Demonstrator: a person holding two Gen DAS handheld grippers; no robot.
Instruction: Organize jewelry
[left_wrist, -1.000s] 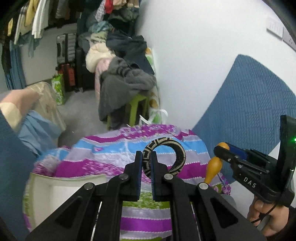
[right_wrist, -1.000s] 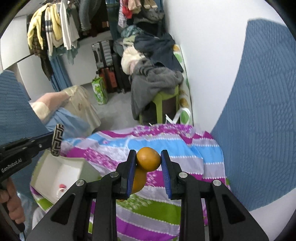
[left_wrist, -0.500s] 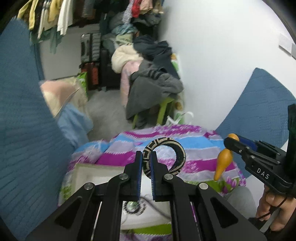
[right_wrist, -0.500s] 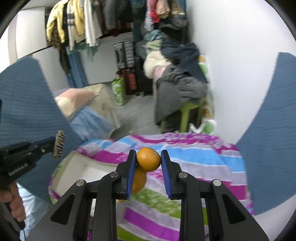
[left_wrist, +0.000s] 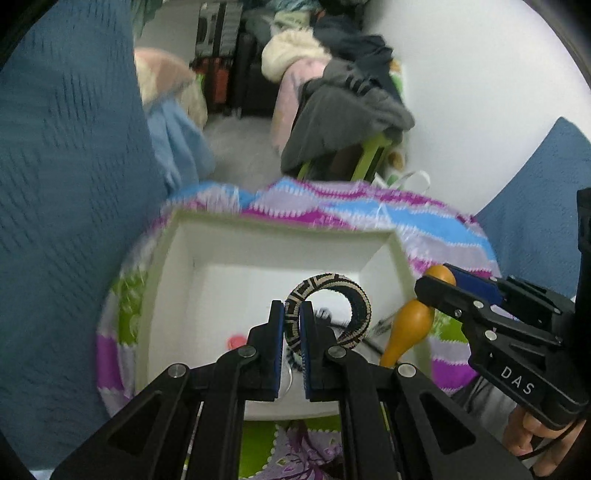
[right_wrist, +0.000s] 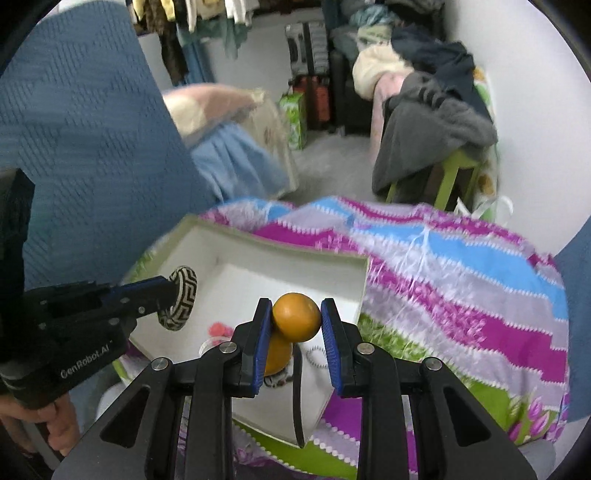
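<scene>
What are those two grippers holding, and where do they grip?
Left gripper pinches a woven bangle by one side of its band. Right gripper clamps an orange gourd by its round top.

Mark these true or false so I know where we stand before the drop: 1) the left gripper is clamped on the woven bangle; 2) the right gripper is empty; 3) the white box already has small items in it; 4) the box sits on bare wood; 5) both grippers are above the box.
1) True. The left gripper is shut on the black-and-cream woven bangle.
2) False. The right gripper is shut on an orange gourd-shaped piece.
3) True. The white box holds a small pink-red item and other bits, too blurred to name.
4) False. It sits on a striped purple, blue and green cloth.
5) True. Both views show the held pieces over the box opening.
</scene>
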